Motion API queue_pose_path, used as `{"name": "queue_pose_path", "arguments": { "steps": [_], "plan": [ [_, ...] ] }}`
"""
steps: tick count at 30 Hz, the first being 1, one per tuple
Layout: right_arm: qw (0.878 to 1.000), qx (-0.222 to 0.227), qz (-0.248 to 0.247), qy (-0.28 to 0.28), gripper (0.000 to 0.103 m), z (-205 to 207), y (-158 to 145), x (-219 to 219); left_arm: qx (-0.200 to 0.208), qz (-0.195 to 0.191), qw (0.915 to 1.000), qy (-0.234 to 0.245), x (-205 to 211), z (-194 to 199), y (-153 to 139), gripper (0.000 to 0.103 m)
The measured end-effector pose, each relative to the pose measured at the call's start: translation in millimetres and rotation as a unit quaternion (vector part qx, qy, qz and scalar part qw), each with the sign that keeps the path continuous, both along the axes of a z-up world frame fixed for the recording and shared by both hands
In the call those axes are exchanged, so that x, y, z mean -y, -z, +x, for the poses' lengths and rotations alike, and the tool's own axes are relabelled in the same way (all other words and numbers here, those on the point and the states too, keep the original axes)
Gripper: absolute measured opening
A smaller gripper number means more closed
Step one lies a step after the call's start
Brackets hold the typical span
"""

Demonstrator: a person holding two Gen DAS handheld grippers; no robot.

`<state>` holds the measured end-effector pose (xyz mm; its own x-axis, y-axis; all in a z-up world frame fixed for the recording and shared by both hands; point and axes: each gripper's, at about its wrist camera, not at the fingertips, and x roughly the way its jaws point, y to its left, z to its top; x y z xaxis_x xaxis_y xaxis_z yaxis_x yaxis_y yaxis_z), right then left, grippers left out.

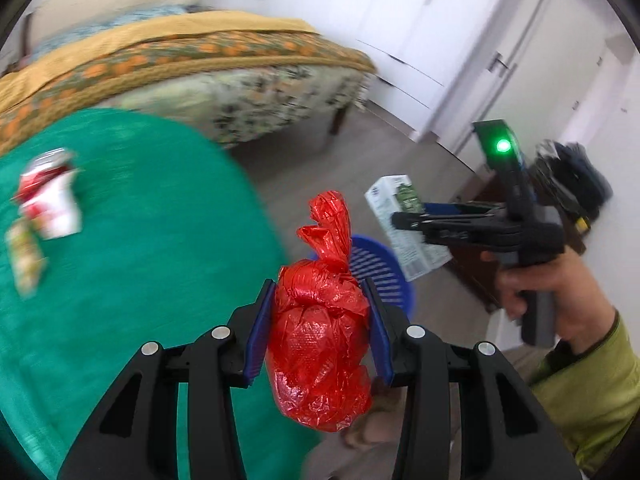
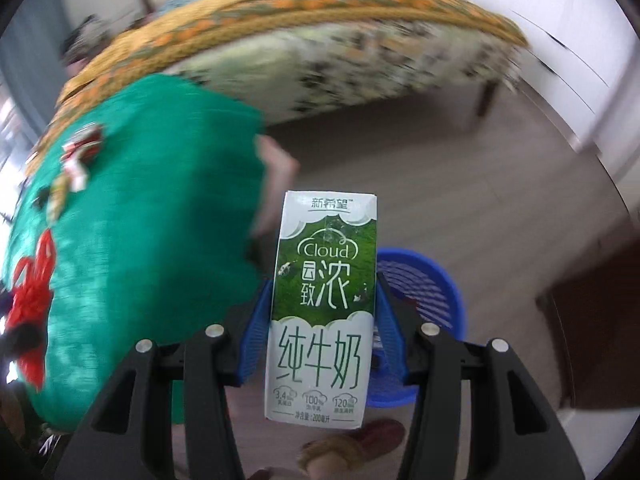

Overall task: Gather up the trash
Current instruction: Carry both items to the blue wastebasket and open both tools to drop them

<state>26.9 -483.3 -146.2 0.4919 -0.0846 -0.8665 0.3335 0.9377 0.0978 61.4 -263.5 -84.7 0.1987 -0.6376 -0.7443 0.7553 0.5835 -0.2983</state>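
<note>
Grippers both carry trash. Left gripper [image 1: 320, 320] clamps a knotted red bag [image 1: 320, 336] between its blue pads, above the edge of a green table [image 1: 140, 280]. Only the left view shows the right gripper [image 1: 404, 220] from outside, in a hand [image 1: 560, 292]. Right gripper [image 2: 324, 320] pinches a milk carton [image 2: 324, 308] upright. A blue basket [image 2: 432, 300] sits on the floor just behind each load. Wrappers [image 1: 48, 196] lie on the table.

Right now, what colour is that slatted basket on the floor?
Blue. The basket shows best in the right wrist view, behind the milk carton.
</note>
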Motion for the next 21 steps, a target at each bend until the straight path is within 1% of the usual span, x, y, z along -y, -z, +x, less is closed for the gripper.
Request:
{"name": "queue_pose_path", "arguments": {
  "steps": [1, 3, 4, 6, 7, 10, 12, 13, 14, 15, 16, 17, 19, 21],
  "plan": [
    [1.000, -0.002, 0.003, 0.012, 0.049, -5, 6, 14, 0.005, -0.002, 1.0000, 0.007, 24, -4, 8, 0.043],
    [0.999, -0.009, 0.011, 0.034, 0.049, -11, 20, 38, 0.017, 0.002, 0.9997, 0.016, 54, -10, 22, 0.043],
    [0.999, -0.015, 0.017, 0.048, 0.049, -13, 31, 52, 0.014, 0.005, 0.9996, 0.024, 76, -13, 35, 0.043],
    [0.997, -0.023, 0.025, 0.063, 0.049, -18, 44, 69, -0.003, 0.007, 0.9994, 0.034, 101, -15, 53, 0.043],
    [0.996, -0.026, 0.035, 0.074, 0.049, -21, 54, 79, -0.013, 0.012, 0.9992, 0.036, 119, -15, 67, 0.043],
    [0.993, -0.029, 0.058, 0.098, 0.049, -29, 76, 103, -0.032, 0.020, 0.9986, 0.038, 154, -14, 96, 0.044],
    [0.991, -0.030, 0.072, 0.113, 0.049, -35, 88, 118, -0.038, 0.025, 0.9981, 0.040, 172, -13, 111, 0.044],
    [0.988, -0.028, 0.087, 0.120, 0.050, -36, 94, 127, -0.039, 0.026, 0.9979, 0.044, 181, -13, 118, 0.045],
    [0.987, -0.026, 0.100, 0.125, 0.051, -38, 97, 132, -0.038, 0.026, 0.9978, 0.049, 192, -14, 126, 0.049],
    [0.985, -0.023, 0.109, 0.129, 0.067, -39, 99, 137, -0.037, 0.027, 0.9976, 0.051, 200, -14, 133, 0.067],
    [0.984, -0.018, 0.110, 0.136, 0.077, -40, 100, 142, -0.034, 0.031, 0.9978, 0.047, 205, -12, 139, 0.077],
    [0.983, -0.014, 0.109, 0.144, 0.081, -42, 99, 146, -0.027, 0.034, 0.9985, 0.033, 208, -11, 144, 0.086],
    [0.980, -0.006, 0.118, 0.158, 0.081, -49, 97, 152, -0.024, 0.032, 0.9992, 0.008, 208, -7, 146, 0.087],
    [0.978, 0.006, 0.119, 0.172, 0.082, -57, 91, 158, -0.025, 0.022, 0.9994, 0.001, 202, -6, 138, 0.093]
  ]
}}
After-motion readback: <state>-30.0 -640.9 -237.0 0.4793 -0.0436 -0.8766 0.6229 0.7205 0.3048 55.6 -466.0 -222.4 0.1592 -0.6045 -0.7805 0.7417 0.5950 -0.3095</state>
